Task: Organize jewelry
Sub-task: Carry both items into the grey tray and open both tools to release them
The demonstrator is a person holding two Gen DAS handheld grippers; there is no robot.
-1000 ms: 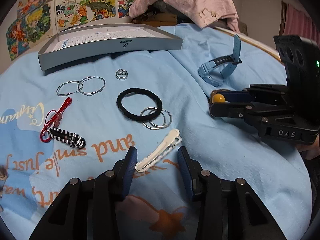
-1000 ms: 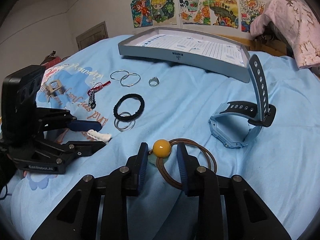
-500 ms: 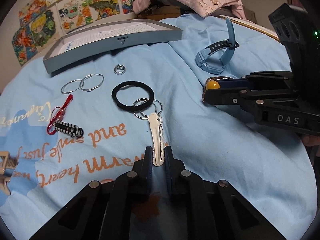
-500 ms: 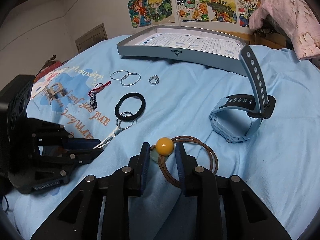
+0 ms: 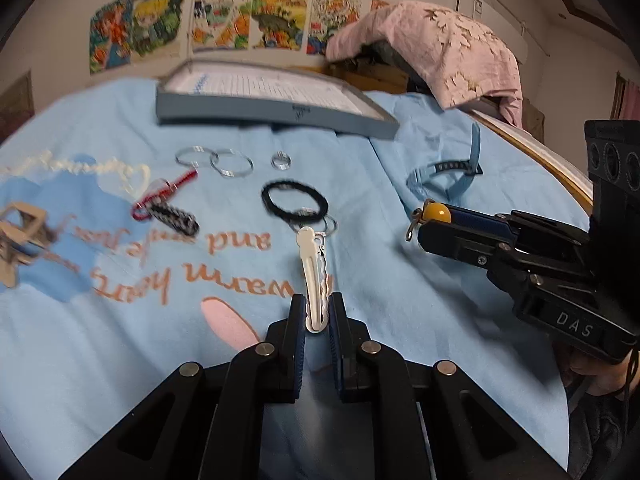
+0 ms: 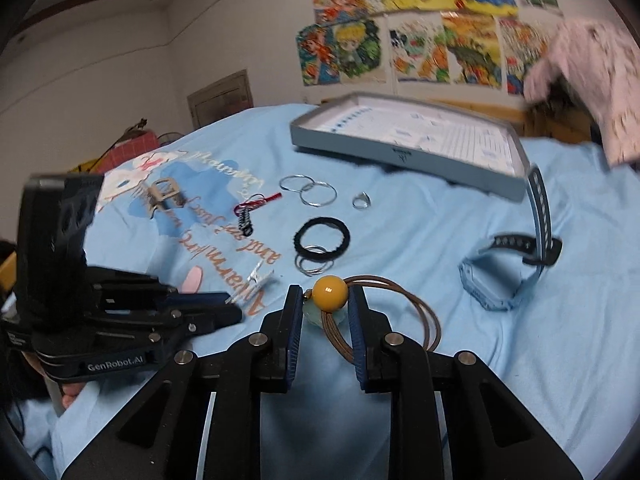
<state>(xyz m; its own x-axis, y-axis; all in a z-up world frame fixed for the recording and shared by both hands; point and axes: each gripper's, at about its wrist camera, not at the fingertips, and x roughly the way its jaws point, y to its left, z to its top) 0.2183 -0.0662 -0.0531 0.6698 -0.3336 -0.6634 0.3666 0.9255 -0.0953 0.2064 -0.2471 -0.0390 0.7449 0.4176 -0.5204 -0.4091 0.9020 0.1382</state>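
Note:
A white wavy hair clip (image 5: 314,272) sticks straight out from my left gripper (image 5: 316,304), which is shut on its near end and holds it above the blue bedspread. My right gripper (image 6: 325,300) is shut on the yellow bead (image 6: 330,293) of a brown cord loop (image 6: 416,308); the cord trails down to the bed. In the left wrist view the right gripper (image 5: 424,224) holds the bead (image 5: 437,213) clear of the cloth, a small hook dangling. A shallow grey box (image 5: 276,114) lies at the back of the bed.
Loose on the bedspread lie a black hair tie (image 5: 294,200), linked silver hoops (image 5: 232,163), a small ring (image 5: 280,160), red and black-white braided cords (image 5: 168,208), a metal claw clip (image 5: 20,232) and a blue watch (image 6: 504,276). A pink cloth (image 5: 432,48) is heaped behind.
My left gripper closed on the hair clip, which swung in line with the fingers, and lifted it. My right gripper tightened on the yellow bead and rose with it.

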